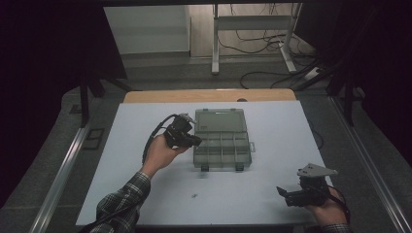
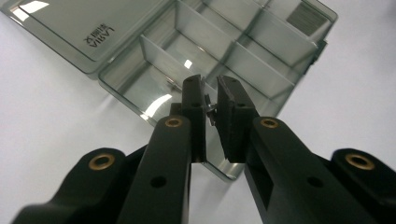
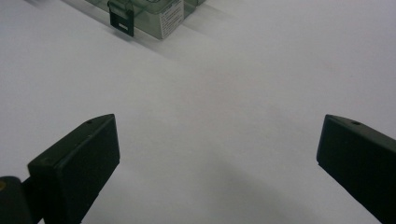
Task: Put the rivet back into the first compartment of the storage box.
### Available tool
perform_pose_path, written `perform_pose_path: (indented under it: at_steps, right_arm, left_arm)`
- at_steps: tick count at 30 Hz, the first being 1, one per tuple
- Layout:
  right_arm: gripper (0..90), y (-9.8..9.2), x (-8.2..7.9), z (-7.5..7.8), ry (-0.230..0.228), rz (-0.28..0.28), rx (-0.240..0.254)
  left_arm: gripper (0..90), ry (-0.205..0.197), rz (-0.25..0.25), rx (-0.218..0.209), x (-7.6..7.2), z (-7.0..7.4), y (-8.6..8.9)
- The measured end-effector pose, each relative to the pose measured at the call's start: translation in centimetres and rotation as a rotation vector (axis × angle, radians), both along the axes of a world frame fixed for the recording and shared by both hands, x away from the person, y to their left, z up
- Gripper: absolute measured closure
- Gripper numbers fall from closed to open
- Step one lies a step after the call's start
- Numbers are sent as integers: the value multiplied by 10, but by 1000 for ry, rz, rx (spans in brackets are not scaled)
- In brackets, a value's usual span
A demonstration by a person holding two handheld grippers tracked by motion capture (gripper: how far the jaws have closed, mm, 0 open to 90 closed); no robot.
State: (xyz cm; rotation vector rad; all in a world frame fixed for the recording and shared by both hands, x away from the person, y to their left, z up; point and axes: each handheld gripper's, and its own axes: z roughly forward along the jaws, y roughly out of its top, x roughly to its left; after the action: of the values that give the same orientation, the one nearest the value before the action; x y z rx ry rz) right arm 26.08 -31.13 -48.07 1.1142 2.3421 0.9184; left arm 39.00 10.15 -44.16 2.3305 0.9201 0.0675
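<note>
A clear grey compartment box [image 1: 221,141] lies open in the middle of the white table, its lid [image 1: 219,120] folded back on the far side. My left gripper [image 1: 194,141] hovers over the box's left compartments. In the left gripper view it [image 2: 211,100] is shut on a small metal screw [image 2: 210,109], held just above the near compartments of the box [image 2: 243,51]. My right gripper [image 1: 286,193] rests near the table's front right corner, with its jaws wide apart and nothing between them [image 3: 217,154]. A corner of the box and a black latch [image 3: 120,18] show far off.
A small dark screw-like bit [image 1: 194,196] lies on the white table [image 1: 272,194] in front of the box, with another speck [image 1: 203,175] closer to it. A wooden edge [image 1: 209,95] borders the table's far side. Cables and a metal stand [image 1: 252,29] are on the floor beyond.
</note>
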Motion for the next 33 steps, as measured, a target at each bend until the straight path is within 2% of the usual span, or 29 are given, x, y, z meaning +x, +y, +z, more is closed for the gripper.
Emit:
perform_pose_path:
  at_steps: [13,14,26,27,33]
  right_arm:
    - [0,0,0,0,2,6,0]
    - [0,0,0,0,3,7,0]
    - [0,1,0,-1,6,10,0]
    - [0,1,0,-1,6,11,0]
    - [0,1,0,-1,6,13,1]
  left_arm:
    - [820,9,31,18,18,-10,-6]
    - [820,13,36,10,19,-11,-7]
    - [819,11,55,25,31,-19,-21]
    - [819,13,50,37,32,-20,-21]
    - [815,18,66,41,35,-27,-20]
